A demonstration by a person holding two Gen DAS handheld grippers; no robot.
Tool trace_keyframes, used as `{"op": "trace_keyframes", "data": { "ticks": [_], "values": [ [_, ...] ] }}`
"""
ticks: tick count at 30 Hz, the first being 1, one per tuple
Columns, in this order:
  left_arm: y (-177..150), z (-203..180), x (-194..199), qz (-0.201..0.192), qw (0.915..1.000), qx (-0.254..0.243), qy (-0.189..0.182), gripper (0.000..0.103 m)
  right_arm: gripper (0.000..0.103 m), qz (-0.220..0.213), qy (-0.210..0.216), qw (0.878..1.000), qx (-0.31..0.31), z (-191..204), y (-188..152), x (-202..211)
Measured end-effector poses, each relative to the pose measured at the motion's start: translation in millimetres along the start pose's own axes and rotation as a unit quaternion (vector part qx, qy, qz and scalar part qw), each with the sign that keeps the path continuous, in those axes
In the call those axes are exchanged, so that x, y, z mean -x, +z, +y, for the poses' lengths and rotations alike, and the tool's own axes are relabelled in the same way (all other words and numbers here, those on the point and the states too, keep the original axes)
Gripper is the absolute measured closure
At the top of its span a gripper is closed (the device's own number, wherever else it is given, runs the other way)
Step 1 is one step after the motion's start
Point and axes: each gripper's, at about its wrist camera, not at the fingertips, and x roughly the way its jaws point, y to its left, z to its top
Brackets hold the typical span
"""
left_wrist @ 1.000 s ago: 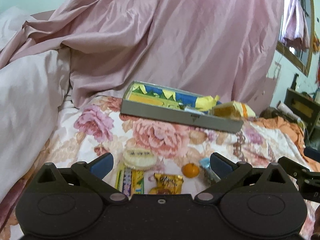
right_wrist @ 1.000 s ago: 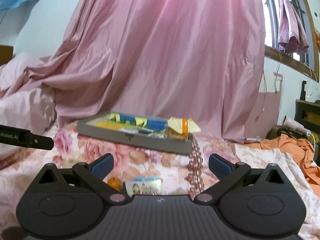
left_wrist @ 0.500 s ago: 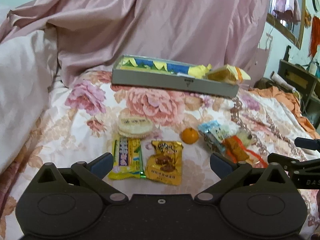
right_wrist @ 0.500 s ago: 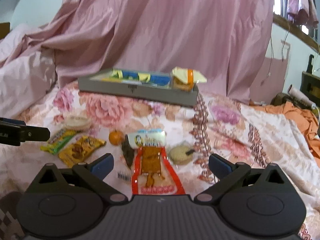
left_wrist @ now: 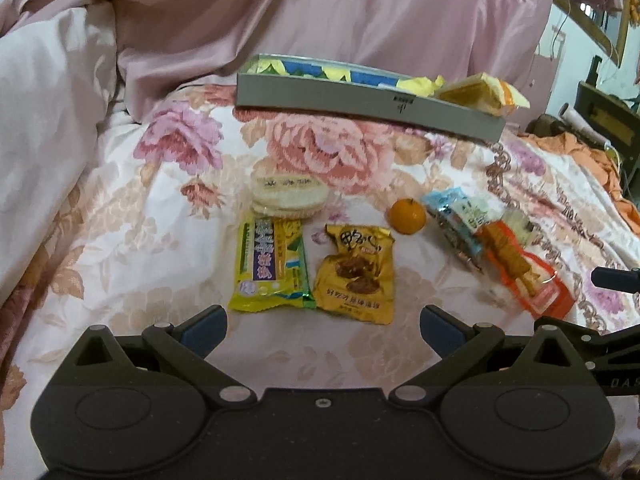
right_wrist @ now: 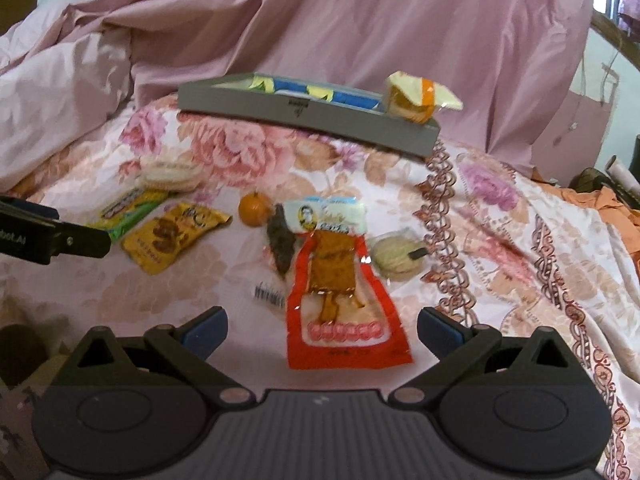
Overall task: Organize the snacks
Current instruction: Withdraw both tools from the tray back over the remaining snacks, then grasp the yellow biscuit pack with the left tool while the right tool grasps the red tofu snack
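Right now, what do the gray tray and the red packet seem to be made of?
The gray tray looks like matte cardboard or plastic: flat dull walls, no shine; I cannot tell which. The red packet seems to be glossy plastic film: see-through middle, bright glints.

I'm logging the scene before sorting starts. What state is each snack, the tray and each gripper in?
Left gripper: open, empty.
Right gripper: open, empty.
Tray: on the bed, one yellow pack at its right end.
Orange: loose on the bedspread.
Green pack: sealed, flat.
Gold pack: sealed, flat.
Red pack: flat, under the white pack.
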Motion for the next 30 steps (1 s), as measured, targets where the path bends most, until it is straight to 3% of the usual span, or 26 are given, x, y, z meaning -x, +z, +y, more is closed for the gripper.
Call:
{"op": "trace_keyframes", "data": {
  "ticks": [12, 20, 30],
  "values": [
    [7, 13, -22, 0.02, 0.9997, 0.009, 0.009, 0.001, 0.0, 0.016, -0.003, 1.0, 0.0, -4, -1, -21],
    [18, 23, -36, 0.018, 0.9997, 0.009, 0.016, 0.001, 0.0, -0.003, -0.004, 1.0, 0.001, -10, 9, -44],
    [30, 37, -55, 0.01, 0.9995, 0.03, -0.003, 0.001, 0.002, 0.005, 0.039, 0.996, -0.079, -36, 13, -70]
  ]
}}
